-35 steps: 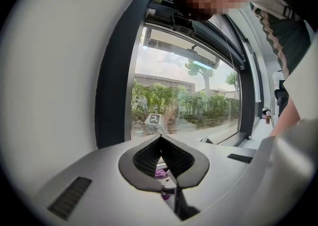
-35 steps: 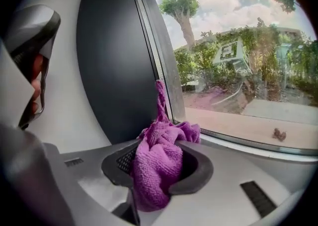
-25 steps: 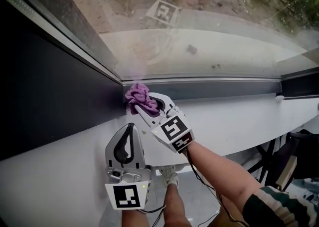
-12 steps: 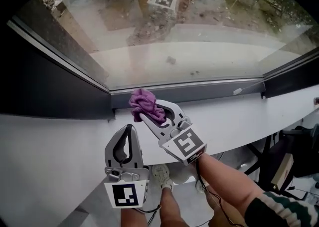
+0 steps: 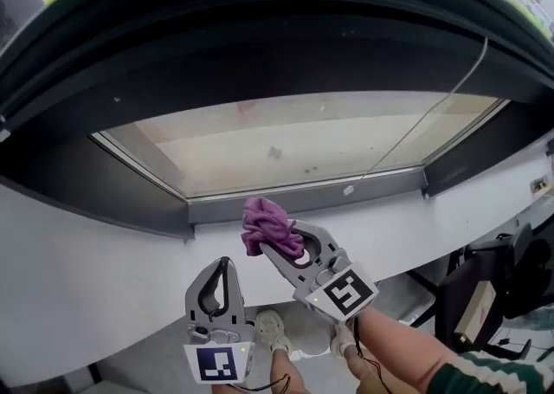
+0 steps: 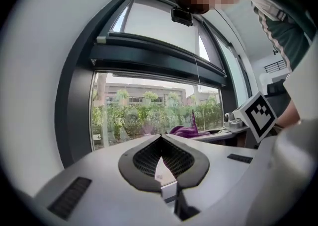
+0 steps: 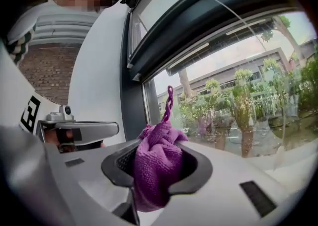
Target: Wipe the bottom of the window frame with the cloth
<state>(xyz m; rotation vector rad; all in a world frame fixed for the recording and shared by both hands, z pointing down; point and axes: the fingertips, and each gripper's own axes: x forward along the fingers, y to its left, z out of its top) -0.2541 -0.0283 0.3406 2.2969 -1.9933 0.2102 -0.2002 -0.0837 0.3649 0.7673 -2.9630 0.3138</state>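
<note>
A bunched purple cloth (image 5: 267, 226) sits in my right gripper (image 5: 277, 245), whose jaws are shut on it; in the head view it hangs just in front of and below the grey bottom strip of the window frame (image 5: 260, 203). Whether it touches that strip I cannot tell. In the right gripper view the cloth (image 7: 156, 165) fills the jaws, its twisted loop sticking up against the glass. My left gripper (image 5: 222, 264) is lower and to the left, shut with nothing in it. From the left gripper view (image 6: 161, 138) the cloth (image 6: 185, 131) shows ahead to the right.
The dark window frame (image 5: 130, 184) wraps round the pane, with a dark blind housing (image 5: 260, 20) above and a thin cord (image 5: 433, 102) hanging to the sill. A white wall (image 5: 95, 280) lies below. A dark chair (image 5: 489, 284) stands at the right; shoes (image 5: 270, 328) show underneath.
The head view has tilted upward, bringing the top of the window into sight. My right gripper with the cloth has come away from the frame's left corner, rightward. The left gripper stayed put.
</note>
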